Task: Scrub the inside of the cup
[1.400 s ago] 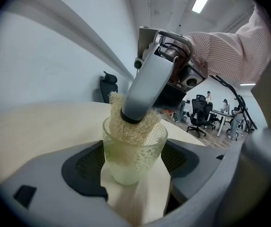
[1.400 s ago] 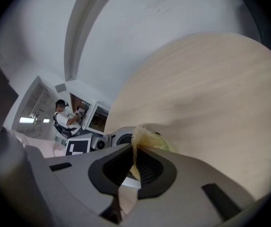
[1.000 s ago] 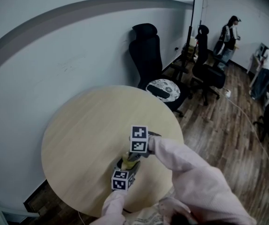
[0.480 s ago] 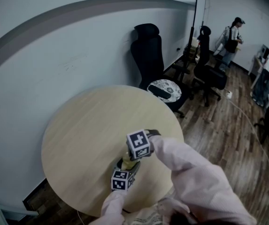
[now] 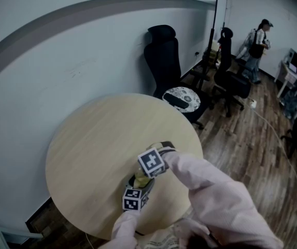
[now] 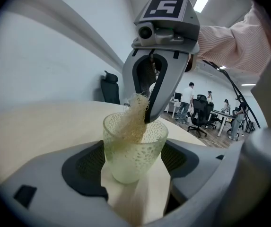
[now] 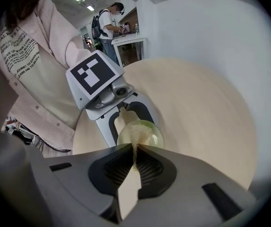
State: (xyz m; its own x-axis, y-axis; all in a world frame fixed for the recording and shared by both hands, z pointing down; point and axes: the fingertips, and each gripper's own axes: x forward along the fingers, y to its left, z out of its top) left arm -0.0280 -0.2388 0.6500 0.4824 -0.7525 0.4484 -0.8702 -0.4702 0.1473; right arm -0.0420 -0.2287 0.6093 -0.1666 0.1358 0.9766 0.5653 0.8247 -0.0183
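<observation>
Between the left gripper's [image 6: 136, 148] jaws, which are spread wide and press on its sides, the cup [image 6: 133, 162] stands upright. Directly above it the right gripper [image 7: 135, 147] points steeply down, its jaws squeezed almost together on a scrubber [image 6: 133, 117] whose lower end hangs inside the cup. The left gripper view alone shows the cup's wall, a translucent pale green with a dimpled texture, and the scrubber's tan, wiry fibres rising past the rim. The right gripper view alone looks down into the round mouth, with the left gripper's jaws on either side of it. From the head view the marker cubes cover most of the cup. Beyond the jaws spreads a round surface [image 5: 96, 139] of light wood grain, near a plain pale wall. Farther off are a black office chair [image 5: 164, 56], a dark plank floor [image 5: 241, 139] and a standing person [image 5: 257, 45].
</observation>
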